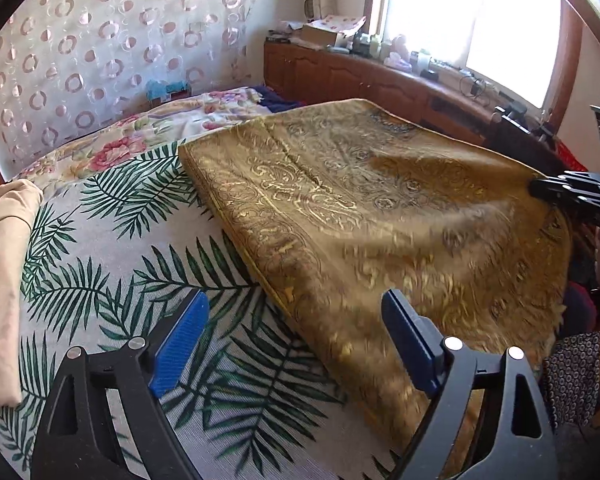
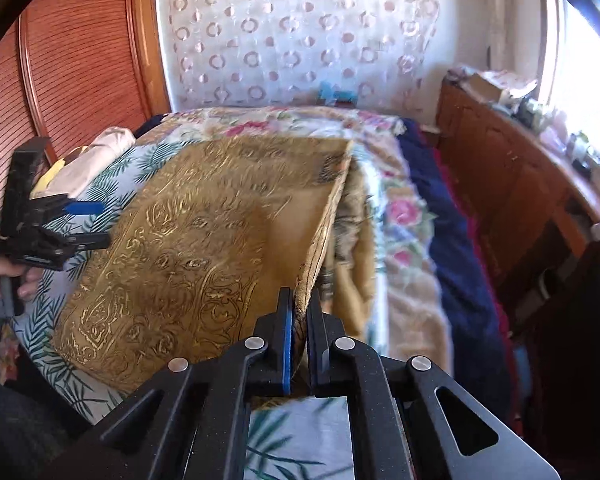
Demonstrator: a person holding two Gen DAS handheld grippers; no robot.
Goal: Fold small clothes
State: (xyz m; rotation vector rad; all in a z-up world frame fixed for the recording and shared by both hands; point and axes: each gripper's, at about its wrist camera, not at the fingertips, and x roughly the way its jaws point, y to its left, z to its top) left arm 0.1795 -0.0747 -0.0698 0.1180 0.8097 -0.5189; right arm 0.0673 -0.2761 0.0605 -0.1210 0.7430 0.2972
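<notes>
I've got the right claw (image 2: 299, 344) pinching the gold cloth's (image 2: 188, 248) right edge, lifted off the bed (image 1: 112, 240) for folding, while my left claw (image 1: 296, 344) waits spread near its left edge.

A: How is the left hand-held gripper (image 1: 296, 334)?
B: Its two blue fingers (image 1: 180, 344) stand wide apart with nothing between them; in the right wrist view a person's hand (image 2: 4, 276) grips its handle low at the left side.
A: And the right hand-held gripper (image 2: 300, 332)?
B: Its jaws are pressed nearly together, pinching an edge of cloth; it points forward and sits a little raised.
</notes>
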